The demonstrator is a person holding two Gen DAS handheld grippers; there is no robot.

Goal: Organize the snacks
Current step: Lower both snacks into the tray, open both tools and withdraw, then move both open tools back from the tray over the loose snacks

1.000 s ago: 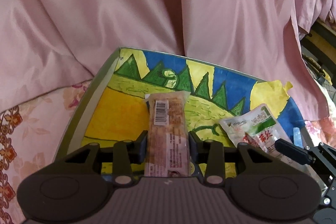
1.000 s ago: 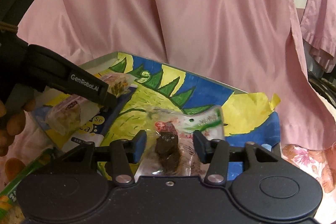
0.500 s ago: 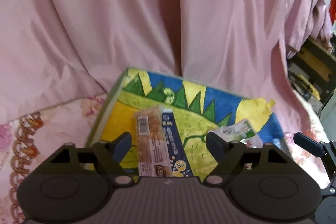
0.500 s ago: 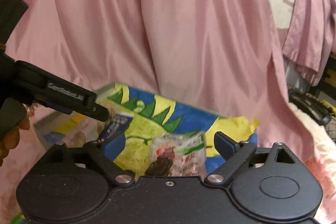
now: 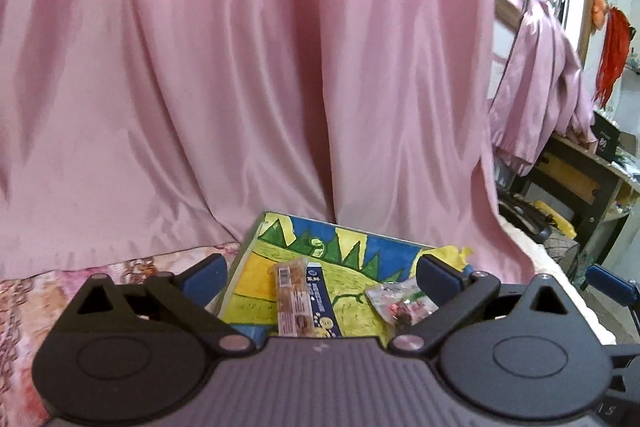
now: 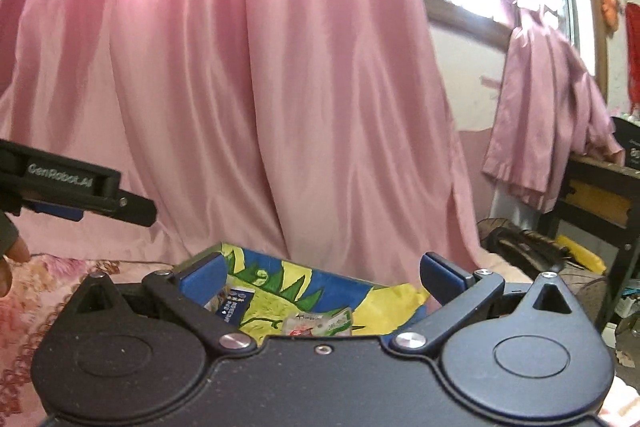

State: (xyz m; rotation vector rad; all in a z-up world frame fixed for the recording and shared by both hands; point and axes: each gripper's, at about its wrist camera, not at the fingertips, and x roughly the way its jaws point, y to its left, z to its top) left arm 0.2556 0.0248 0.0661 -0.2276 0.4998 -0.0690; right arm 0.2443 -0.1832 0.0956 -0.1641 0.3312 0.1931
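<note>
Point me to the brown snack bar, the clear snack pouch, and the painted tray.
brown snack bar [image 5: 293,301], left wrist view, wrapper middle.
clear snack pouch [image 5: 400,303], left wrist view, pouch centre.
painted tray [image 5: 256,275], left wrist view, bare yellow area near left rim.

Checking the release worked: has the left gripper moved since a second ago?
Yes. The left gripper has opened and pulled back and up from the painted box; the brown snack bar lies in it, ungripped.
</note>
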